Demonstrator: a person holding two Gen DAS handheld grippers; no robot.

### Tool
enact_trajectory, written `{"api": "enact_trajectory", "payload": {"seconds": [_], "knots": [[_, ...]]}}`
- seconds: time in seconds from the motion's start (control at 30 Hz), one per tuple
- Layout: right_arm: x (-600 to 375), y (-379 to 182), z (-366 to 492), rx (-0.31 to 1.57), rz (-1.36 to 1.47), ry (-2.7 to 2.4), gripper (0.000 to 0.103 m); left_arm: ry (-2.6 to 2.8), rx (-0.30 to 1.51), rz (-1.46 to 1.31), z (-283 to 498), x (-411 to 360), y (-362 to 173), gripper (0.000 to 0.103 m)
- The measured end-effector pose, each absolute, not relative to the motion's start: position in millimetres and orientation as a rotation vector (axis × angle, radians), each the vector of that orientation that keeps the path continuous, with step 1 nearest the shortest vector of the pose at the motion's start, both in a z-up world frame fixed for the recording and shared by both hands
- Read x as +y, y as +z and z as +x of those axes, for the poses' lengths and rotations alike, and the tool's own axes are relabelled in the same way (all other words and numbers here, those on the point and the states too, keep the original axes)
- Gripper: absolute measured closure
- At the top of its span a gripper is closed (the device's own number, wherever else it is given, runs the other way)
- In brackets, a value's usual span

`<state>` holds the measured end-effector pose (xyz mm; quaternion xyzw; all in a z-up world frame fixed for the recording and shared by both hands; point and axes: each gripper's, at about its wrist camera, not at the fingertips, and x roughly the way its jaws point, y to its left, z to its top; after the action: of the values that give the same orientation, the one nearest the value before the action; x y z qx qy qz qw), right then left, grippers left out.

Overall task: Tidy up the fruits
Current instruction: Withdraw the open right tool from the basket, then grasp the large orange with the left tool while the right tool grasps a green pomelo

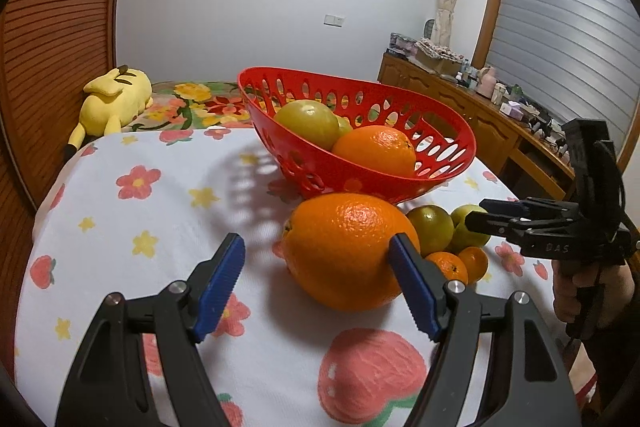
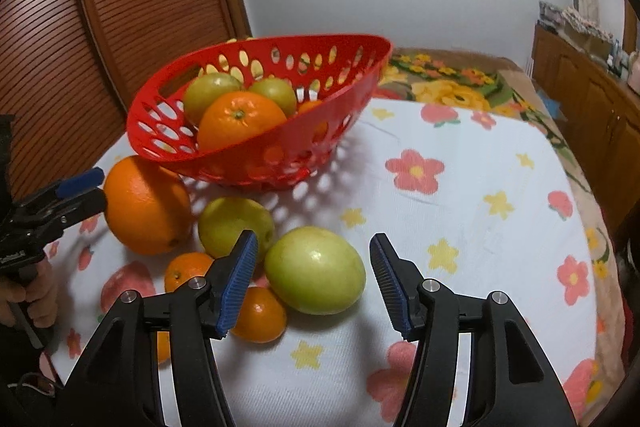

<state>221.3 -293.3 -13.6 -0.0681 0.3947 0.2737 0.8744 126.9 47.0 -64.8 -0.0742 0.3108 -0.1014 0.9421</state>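
Observation:
A red perforated basket on the flowered cloth holds an orange and green fruits. In front of it lie a big orange, green fruits and small tangerines. My left gripper is open, its jaws on either side of the big orange. My right gripper is open, just short of the large green fruit.
A yellow plush toy lies on the bed behind the table. A slatted wooden panel stands on the left. A wooden sideboard with clutter runs along the right. Bare cloth lies right of the basket.

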Motion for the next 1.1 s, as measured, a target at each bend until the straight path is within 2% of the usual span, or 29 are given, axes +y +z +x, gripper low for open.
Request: {"api": "enact_trajectory", "payload": {"seconds": [0.5,1.1], "knots": [[-291,-28,226,0.868,-0.121,0.602,0.043,-0.208,0.649,-0.125,130,37,-60,0.028],[-346,-13,184,0.789,-0.050,0.552,0.044,-0.206,0.679,-0.067,140,14,-57,0.026]]}}
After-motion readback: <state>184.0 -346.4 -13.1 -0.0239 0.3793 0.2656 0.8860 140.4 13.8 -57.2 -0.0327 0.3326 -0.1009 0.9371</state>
